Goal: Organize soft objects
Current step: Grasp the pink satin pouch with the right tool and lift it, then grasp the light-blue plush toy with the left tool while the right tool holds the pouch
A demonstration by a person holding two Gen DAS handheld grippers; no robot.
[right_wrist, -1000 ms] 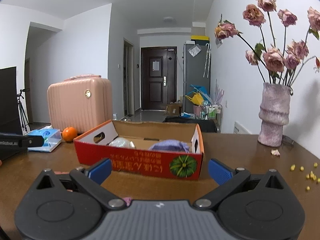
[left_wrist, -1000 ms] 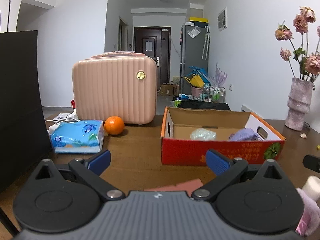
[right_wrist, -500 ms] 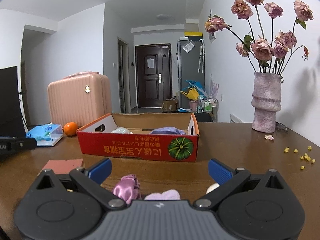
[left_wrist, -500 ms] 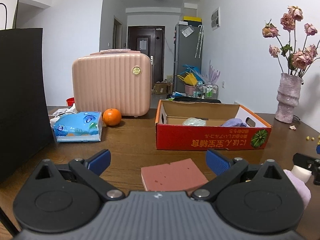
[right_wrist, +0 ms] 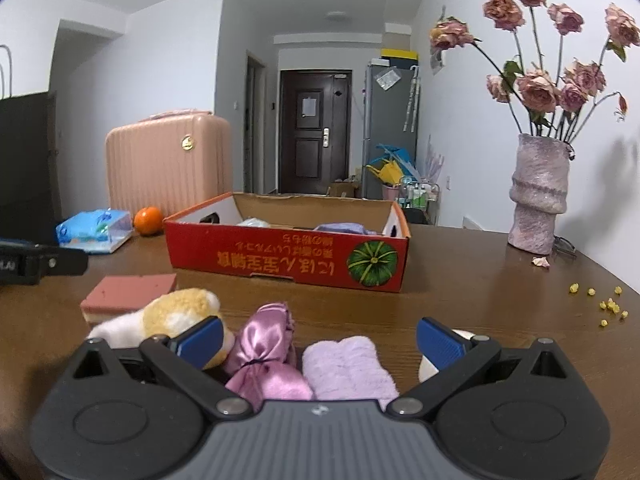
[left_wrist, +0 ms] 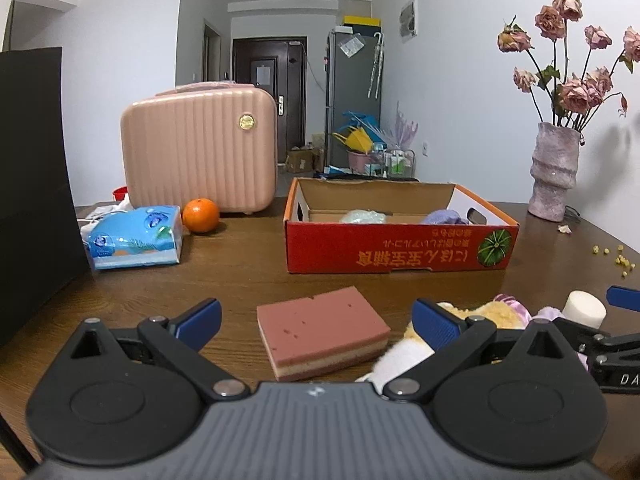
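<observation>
A red cardboard box (left_wrist: 400, 246) (right_wrist: 288, 258) sits mid-table with a pale green soft item (left_wrist: 362, 216) and a purple cloth (left_wrist: 446, 217) inside. A pink sponge block (left_wrist: 322, 330) (right_wrist: 128, 290) lies between the open fingers of my left gripper (left_wrist: 316, 318). My right gripper (right_wrist: 320, 338) is open over a pink satin pouch (right_wrist: 262, 344) and a lilac fuzzy cloth (right_wrist: 346, 366). A yellow-white plush toy (right_wrist: 176, 314) (left_wrist: 492, 316) lies by its left finger, a white foam cylinder (left_wrist: 584, 309) by its right finger.
A pink suitcase (left_wrist: 200, 152), an orange (left_wrist: 201, 215) and a blue tissue pack (left_wrist: 136, 242) stand at the back left. A black bag (left_wrist: 32, 184) stands at the far left. A vase of dried roses (right_wrist: 540, 196) and yellow crumbs (right_wrist: 608, 304) are on the right.
Both grippers have pulled back and lowered toward the near table edge. The sponge, plush toy, satin pouch and lilac cloth have come into view between the fingers.
</observation>
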